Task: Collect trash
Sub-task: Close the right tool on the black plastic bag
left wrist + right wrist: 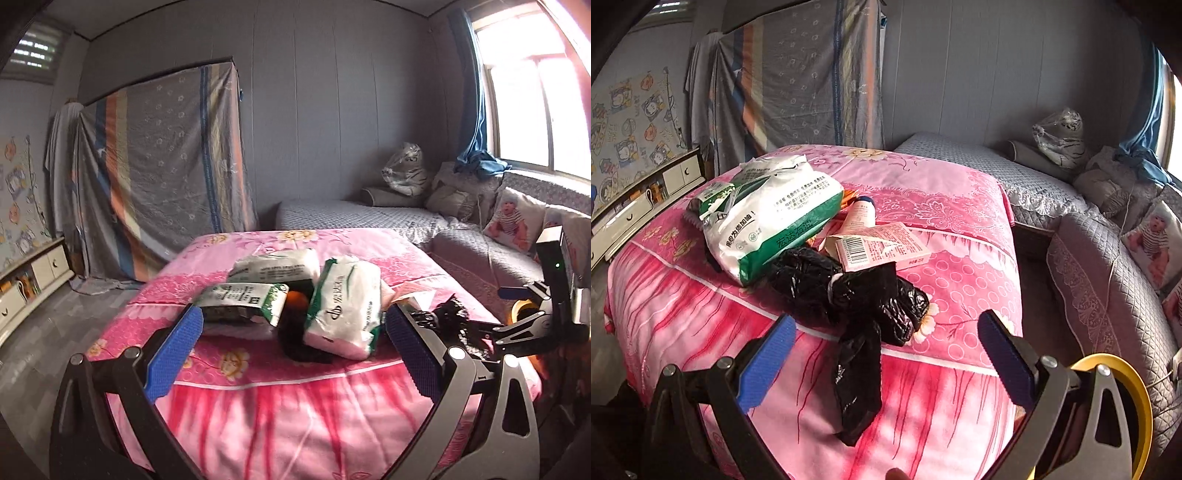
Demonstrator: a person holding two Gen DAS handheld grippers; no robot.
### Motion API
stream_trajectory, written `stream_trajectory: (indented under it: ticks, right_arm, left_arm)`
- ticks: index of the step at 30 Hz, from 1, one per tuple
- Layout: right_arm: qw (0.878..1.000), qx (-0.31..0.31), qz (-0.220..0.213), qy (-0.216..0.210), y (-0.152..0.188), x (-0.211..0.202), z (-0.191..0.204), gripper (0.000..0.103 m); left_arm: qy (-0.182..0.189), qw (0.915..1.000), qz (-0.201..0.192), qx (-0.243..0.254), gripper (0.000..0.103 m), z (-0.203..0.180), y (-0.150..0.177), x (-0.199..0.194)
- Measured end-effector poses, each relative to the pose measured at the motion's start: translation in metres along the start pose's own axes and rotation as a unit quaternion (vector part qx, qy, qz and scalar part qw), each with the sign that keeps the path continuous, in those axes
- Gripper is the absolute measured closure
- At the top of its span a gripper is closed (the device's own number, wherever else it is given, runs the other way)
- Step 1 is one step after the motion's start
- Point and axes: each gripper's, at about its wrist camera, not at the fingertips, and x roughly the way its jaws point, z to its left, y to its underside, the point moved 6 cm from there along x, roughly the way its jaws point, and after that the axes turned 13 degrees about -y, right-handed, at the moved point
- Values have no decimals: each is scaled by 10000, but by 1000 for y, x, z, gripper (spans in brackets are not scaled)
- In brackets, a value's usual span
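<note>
Light source: daylight through the window [535,96], blown out to white glare.
Shadows: soft, dappled on the pink cloth [923,398].
Distortion: fisheye bending, dark vignetted corners.
Blur: slight smear on nearest packets [243,302].

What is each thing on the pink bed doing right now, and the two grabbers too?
Left gripper: open, empty.
Right gripper: open, empty.
Black plastic bag: crumpled, lying on the pink bedspread.
Tissue packs: piled, lying flat.
Pink box: lying flat, end flap open.
Small bottle: lying on its side.
</note>
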Motion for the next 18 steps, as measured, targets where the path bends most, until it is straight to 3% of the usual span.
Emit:
stream_trajectory:
  ticks: [5, 11, 15, 17, 18]
  right_arm:
    - [9987, -238, 356, -264, -7, 29, -2, 9]
    - [9957, -422, 803, -166, -10, 63, -4, 21]
    - [9946, -313, 940, -301, -8, 74, -5, 42]
    - [9948, -279, 918, -346, -7, 73, -4, 55]
    - [9949, -258, 900, -379, -6, 70, -2, 69]
  left_arm:
    - [284, 9995, 169, -13, 8, 24, -5, 27]
    - [535, 9967, 588, -175, 8, 44, 2, 64]
    - [751, 9942, 770, 28, 8, 36, 13, 70]
    - [847, 9932, 766, 207, 8, 27, 16, 69]
    - [908, 9926, 750, 309, 8, 22, 18, 69]
